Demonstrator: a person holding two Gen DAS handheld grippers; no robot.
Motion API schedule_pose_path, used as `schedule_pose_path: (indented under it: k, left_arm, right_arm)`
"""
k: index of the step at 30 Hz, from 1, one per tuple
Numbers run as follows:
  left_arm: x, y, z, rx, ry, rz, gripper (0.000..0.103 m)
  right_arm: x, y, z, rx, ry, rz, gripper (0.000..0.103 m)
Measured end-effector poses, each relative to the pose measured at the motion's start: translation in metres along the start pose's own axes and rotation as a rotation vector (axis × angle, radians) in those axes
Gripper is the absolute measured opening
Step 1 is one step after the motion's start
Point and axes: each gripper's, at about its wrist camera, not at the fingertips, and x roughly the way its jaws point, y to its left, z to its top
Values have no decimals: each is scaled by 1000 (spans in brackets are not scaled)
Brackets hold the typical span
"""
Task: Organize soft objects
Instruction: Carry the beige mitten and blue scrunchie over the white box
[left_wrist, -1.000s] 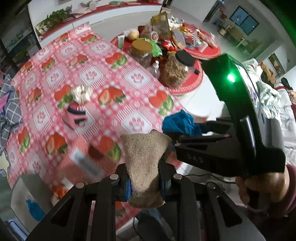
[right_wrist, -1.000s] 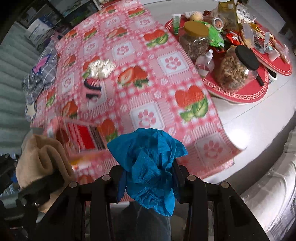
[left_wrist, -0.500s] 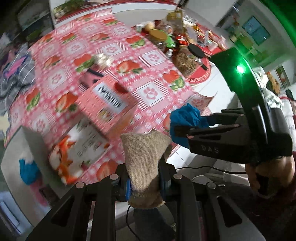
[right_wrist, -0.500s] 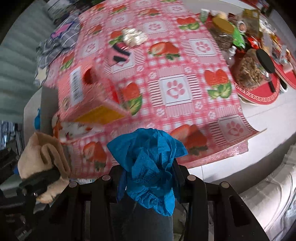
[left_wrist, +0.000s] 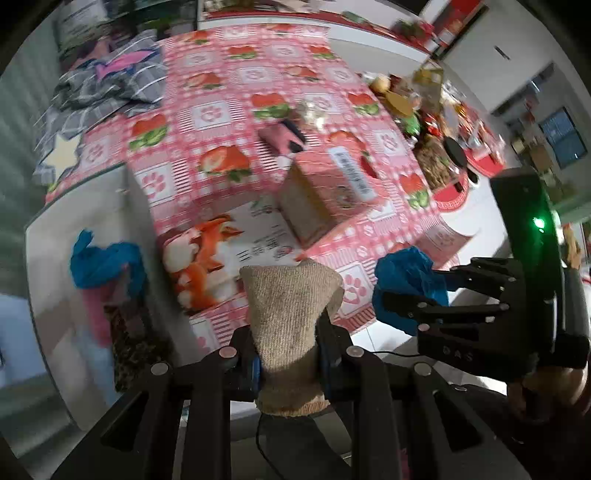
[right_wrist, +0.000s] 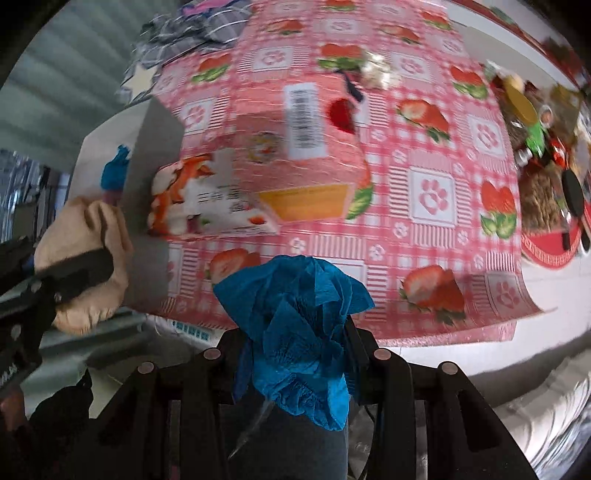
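A pink checked tablecloth (left_wrist: 229, 122) with strawberries and paw prints covers the surface (right_wrist: 554, 314), whose white top shows at its edge; a dark window (left_wrist: 563, 136) sits in the far pale wall (left_wrist: 476, 62)

Carton (left_wrist: 328, 188) on tablecloth (left_wrist: 221, 110) near edge; jars (left_wrist: 439, 162) right; clothes (left_wrist: 107, 81) far left.

Left hand-held gripper (left_wrist: 290, 360): clamped on a tan sock (left_wrist: 290, 321), upright between its jaws. Right hand-held gripper (left_wrist: 402, 291): at right, pinching a blue cloth (left_wrist: 402, 278). Surface (left_wrist: 229, 122): pink strawberry-check covering; carries a pink box (left_wrist: 328, 192), a small pink item (left_wrist: 282, 138), jars (left_wrist: 439, 158) at far right. Open box (left_wrist: 99, 266) at left: blue cloth inside.
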Motion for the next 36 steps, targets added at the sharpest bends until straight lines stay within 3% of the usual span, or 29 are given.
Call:
schedule_pose_path:
  k: [19, 36]
  left_arm:
    - [-24, 85, -33, -309, -101, 68, 25]
    - [-31, 158, -55, -527, -118, 189, 25]
  right_arm:
    - [-10, 87, 34, -243, -11, 6, 41]
    - [-15, 157, 71, -373, -30, 56, 41]
